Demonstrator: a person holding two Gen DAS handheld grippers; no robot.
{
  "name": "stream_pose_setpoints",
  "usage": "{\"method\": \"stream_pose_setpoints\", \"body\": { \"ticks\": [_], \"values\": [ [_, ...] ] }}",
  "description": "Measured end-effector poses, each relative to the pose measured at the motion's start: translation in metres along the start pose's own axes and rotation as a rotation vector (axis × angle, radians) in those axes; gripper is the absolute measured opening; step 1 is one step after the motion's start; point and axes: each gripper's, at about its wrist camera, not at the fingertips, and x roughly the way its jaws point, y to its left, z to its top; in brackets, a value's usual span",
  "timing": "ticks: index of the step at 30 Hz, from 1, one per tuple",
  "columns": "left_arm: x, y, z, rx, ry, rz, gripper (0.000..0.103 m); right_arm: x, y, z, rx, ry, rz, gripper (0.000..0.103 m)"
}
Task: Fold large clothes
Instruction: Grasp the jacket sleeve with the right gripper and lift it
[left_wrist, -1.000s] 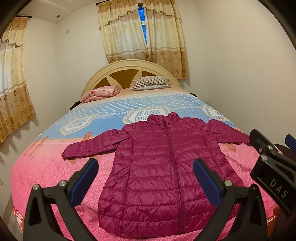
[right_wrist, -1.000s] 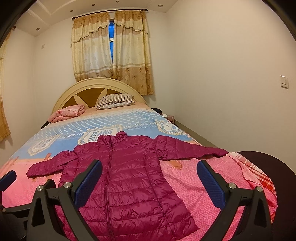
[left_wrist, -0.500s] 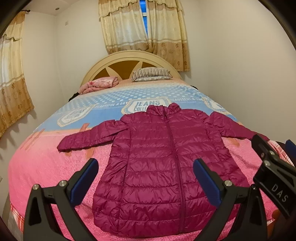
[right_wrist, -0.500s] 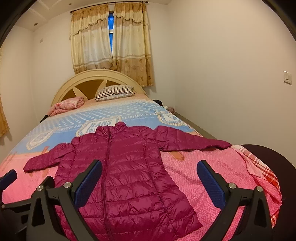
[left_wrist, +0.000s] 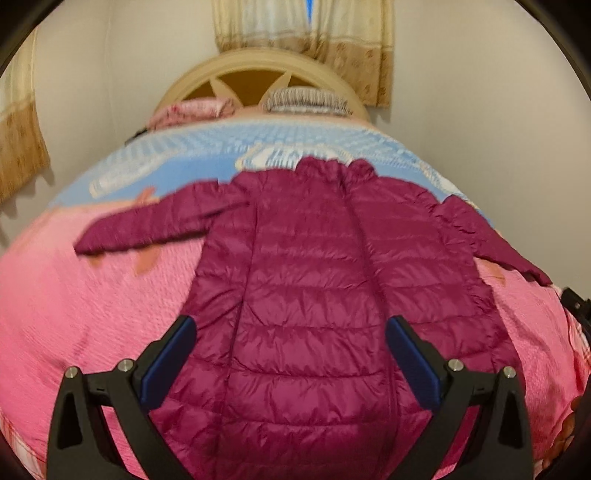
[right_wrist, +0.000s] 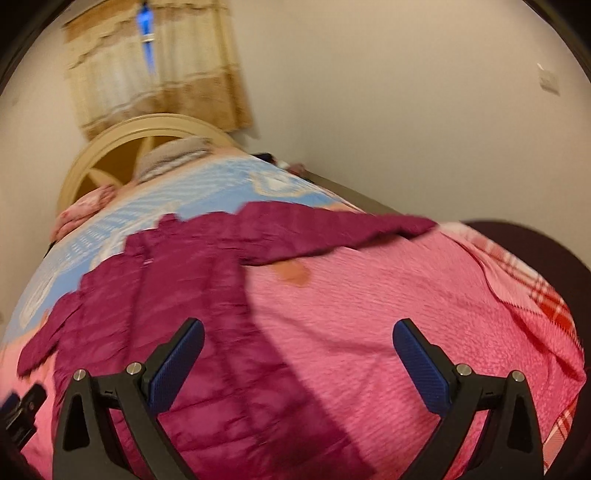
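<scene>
While the jacket (left_wrist: 306, 295) lies flat and unfolded on the bed (left_wrist: 92, 295), I hold the left gripper (left_wrist: 291, 358) and right gripper (right_wrist: 297, 362) spread wide, empty; every fold remains.

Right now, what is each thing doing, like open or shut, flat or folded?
Jacket: spread flat, unfolded, sleeves out, front closed.
Left gripper: open, fingers empty, over the jacket's hem.
Right gripper: open, empty, over the bedspread.
Curtains: nearly drawn, narrow gap.
Striped pillow: lying by the headboard.
</scene>
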Motion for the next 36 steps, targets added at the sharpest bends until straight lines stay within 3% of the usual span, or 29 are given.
{"method": "stream_pose_setpoints", "body": {
  "ticks": [4,8,11,13,18,20,22,24,30,36],
  "values": [
    [0.019,-0.002,-0.004,0.019,0.018,0.025,0.103,0.021,-0.028,0.007,0.053,0.030,-0.045,0.102],
    [0.032,0.002,0.006,0.023,0.005,0.047,0.103,0.037,-0.050,0.022,0.102,0.042,-0.019,0.102],
    [0.046,0.019,0.022,0.008,-0.039,0.110,0.103,0.047,-0.067,0.048,0.116,0.010,-0.003,0.102],
    [0.058,0.035,0.032,-0.016,-0.060,0.158,0.103,0.062,-0.091,0.071,0.195,0.011,0.031,0.100],
    [0.088,0.076,0.053,-0.084,-0.102,0.286,0.103,0.122,-0.146,0.109,0.405,0.123,0.109,0.080],
    [0.098,0.087,0.057,-0.107,-0.114,0.305,0.103,0.146,-0.160,0.115,0.463,0.167,0.120,0.064],
    [0.110,0.098,0.060,-0.130,-0.112,0.322,0.103,0.169,-0.171,0.118,0.526,0.204,0.132,0.061],
    [0.124,0.105,0.062,-0.156,-0.103,0.325,0.103,0.186,-0.174,0.122,0.570,0.190,0.085,0.061],
    [0.155,0.107,0.056,-0.148,-0.013,0.378,0.103,0.231,-0.168,0.120,0.608,0.277,0.027,0.061],
    [0.162,0.109,0.054,-0.140,0.029,0.362,0.103,0.263,-0.171,0.122,0.626,0.279,-0.085,0.061]
  ]
}}
